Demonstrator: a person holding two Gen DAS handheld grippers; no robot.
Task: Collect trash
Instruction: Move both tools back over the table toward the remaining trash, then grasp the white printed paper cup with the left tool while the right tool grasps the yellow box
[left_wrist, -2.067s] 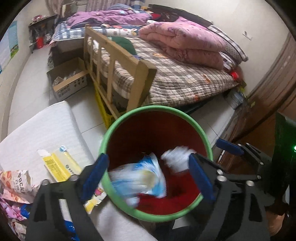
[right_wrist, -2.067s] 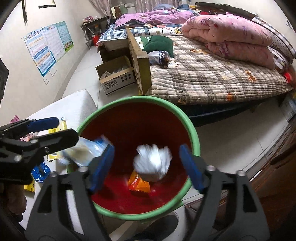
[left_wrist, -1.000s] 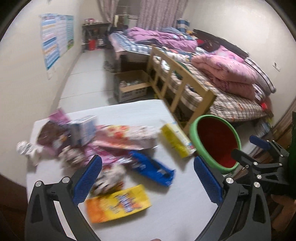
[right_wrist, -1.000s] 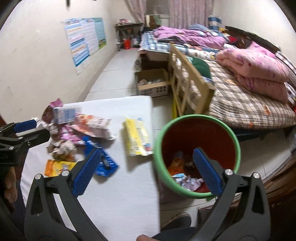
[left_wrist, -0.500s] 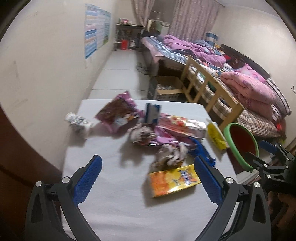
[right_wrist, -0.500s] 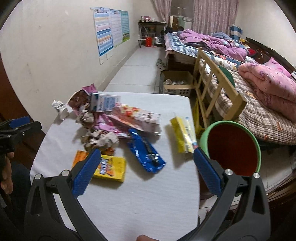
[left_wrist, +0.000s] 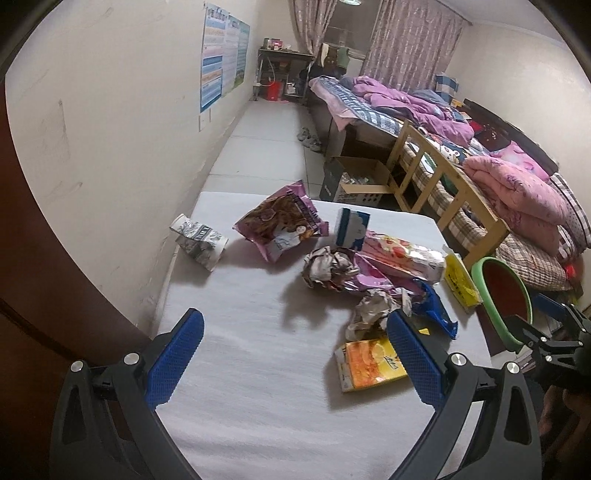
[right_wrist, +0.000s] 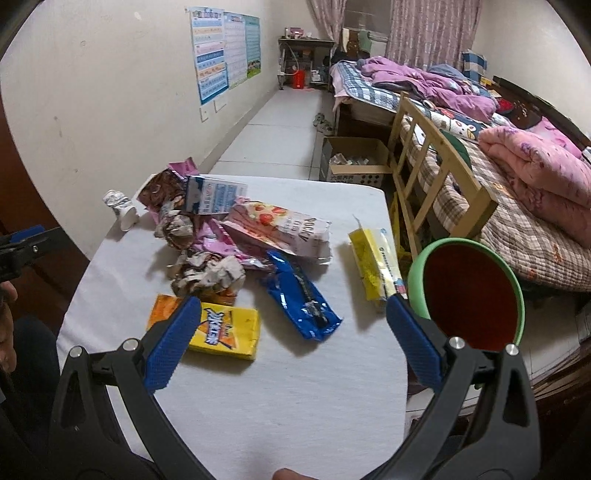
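Note:
Trash lies on a white table (left_wrist: 258, 369): a crushed paper cup (left_wrist: 197, 240), a purple snack bag (left_wrist: 280, 225), crumpled paper (left_wrist: 328, 267), a blue wrapper (right_wrist: 299, 295), a yellow-orange packet (right_wrist: 218, 328) and a long yellow pack (right_wrist: 376, 266). A green-rimmed red bin (right_wrist: 469, 295) stands off the table's right edge. My left gripper (left_wrist: 295, 354) is open and empty above the near table. My right gripper (right_wrist: 291, 339) is open and empty, hovering near the packet and the blue wrapper.
A wooden-framed bed (left_wrist: 461, 195) with pink and purple quilts stands right of the table. A cardboard box (left_wrist: 354, 181) sits on the floor beyond the table. A wall (left_wrist: 110, 110) runs along the left side.
Both grippers dropped trash into the bin, then pulled back from it over the table. In the last half second both views shifted only a little nearer the trash pile.

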